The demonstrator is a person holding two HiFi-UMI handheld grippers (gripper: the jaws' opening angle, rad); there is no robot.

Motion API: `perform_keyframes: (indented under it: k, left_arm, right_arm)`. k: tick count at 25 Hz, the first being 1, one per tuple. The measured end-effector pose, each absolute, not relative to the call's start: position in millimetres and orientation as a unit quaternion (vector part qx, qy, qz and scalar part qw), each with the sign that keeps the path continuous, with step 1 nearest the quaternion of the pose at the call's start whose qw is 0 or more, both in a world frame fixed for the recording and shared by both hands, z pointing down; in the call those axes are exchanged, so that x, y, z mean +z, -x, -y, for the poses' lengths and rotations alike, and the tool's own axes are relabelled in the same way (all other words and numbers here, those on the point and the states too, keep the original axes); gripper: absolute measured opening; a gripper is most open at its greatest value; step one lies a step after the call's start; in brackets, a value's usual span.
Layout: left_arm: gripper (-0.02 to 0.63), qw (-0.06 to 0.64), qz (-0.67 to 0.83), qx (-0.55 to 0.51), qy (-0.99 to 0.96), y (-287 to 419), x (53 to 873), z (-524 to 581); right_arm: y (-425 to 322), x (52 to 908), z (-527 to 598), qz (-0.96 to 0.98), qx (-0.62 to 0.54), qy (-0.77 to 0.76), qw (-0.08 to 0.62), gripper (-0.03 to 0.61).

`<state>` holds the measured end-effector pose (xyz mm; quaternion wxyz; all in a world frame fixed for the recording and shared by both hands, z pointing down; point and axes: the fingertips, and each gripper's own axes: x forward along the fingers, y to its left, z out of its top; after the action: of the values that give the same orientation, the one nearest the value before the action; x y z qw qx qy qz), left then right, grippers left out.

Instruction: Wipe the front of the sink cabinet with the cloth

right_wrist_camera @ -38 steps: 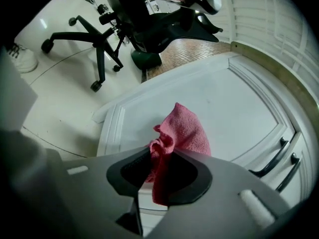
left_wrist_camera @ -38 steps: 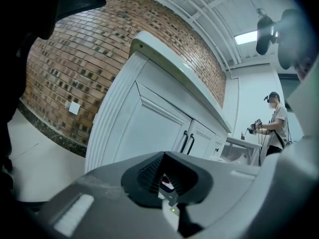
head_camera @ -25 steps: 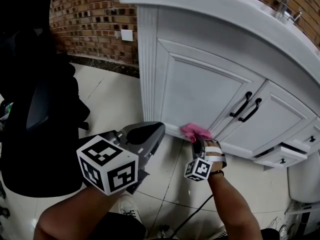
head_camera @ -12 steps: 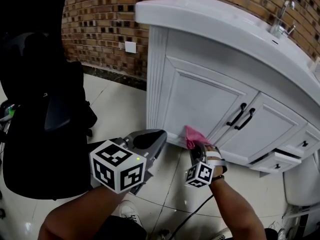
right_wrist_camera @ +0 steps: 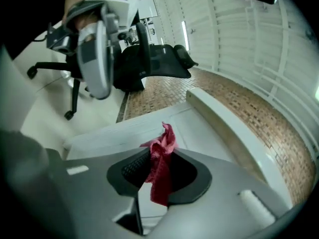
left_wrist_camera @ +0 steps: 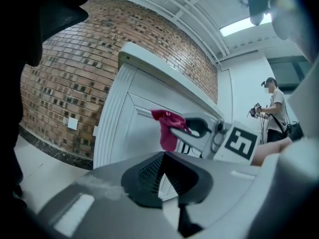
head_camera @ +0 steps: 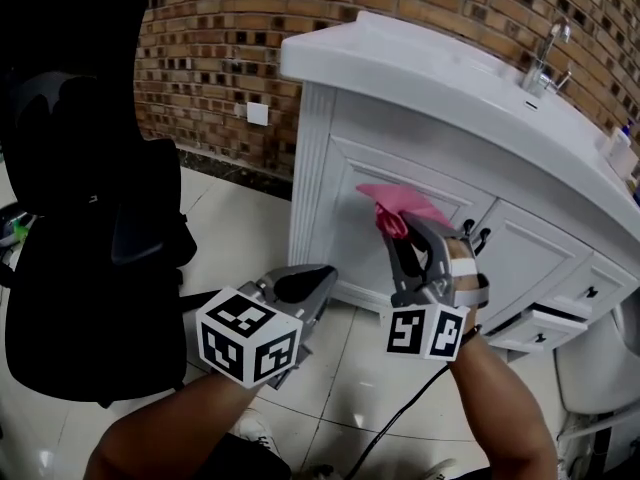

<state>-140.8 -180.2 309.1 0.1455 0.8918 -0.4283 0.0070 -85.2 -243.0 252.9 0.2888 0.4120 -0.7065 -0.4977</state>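
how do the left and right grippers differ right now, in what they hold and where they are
The right gripper is shut on the crumpled pink cloth; the left gripper is shut on nothing. The right gripper is held high, at the upper panel of the white cabinet door; the left gripper sits lower, off the cabinet, over the pale floor tiles. Both are grey two-jaw grippers pointing toward the cabinet.

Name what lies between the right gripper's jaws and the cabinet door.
Only the pink cloth, clamped in the right gripper and bunched toward the cabinet door; the right gripper view shows it.
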Motion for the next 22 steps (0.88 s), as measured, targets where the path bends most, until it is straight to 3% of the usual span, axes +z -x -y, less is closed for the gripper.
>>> perform_keyframes:
  k: [7,22]
  left_arm:
    - [0.006,0.141,0.444,-0.007,-0.885,154,306,180]
    - [0.006,0.152,0.44,-0.015,-0.885,160,304,179]
  right_arm:
    - [113,204,283,0.68,-0.521,-0.432,0.282,0.098]
    - [143,284,304,0.678,-0.522,-0.385,0.347,0.1]
